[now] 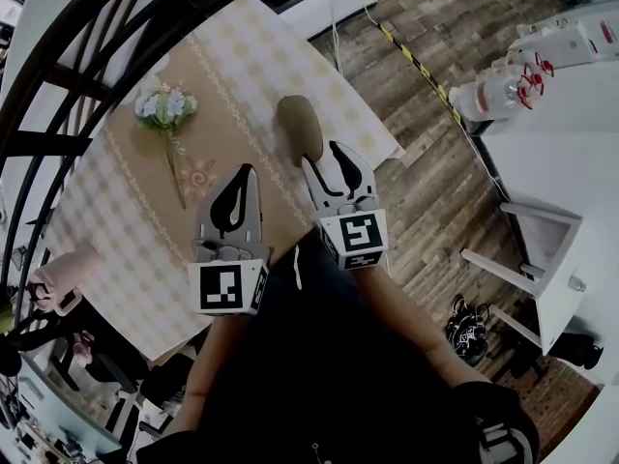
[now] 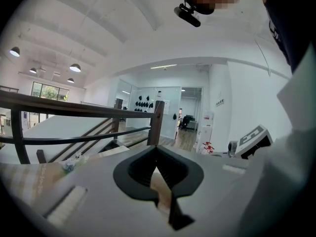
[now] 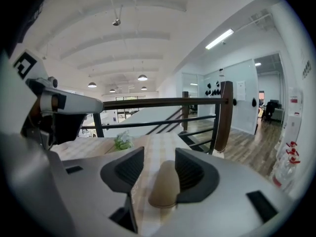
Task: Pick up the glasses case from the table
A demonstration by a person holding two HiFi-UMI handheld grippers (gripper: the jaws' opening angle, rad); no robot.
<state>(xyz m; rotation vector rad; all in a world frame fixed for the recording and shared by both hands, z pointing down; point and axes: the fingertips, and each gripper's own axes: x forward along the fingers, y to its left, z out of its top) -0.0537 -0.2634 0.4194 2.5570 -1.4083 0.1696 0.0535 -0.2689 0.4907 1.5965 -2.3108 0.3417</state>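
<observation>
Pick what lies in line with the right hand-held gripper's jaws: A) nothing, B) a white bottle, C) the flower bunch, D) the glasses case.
D: the right gripper view shows the brown glasses case on the table, framed between the parted jaws of the right hand-held gripper.

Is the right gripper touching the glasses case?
Cannot tell. The right gripper view shows the glasses case between the right gripper's open jaws, one edge hidden behind a jaw; no view shows a gap there.
</observation>
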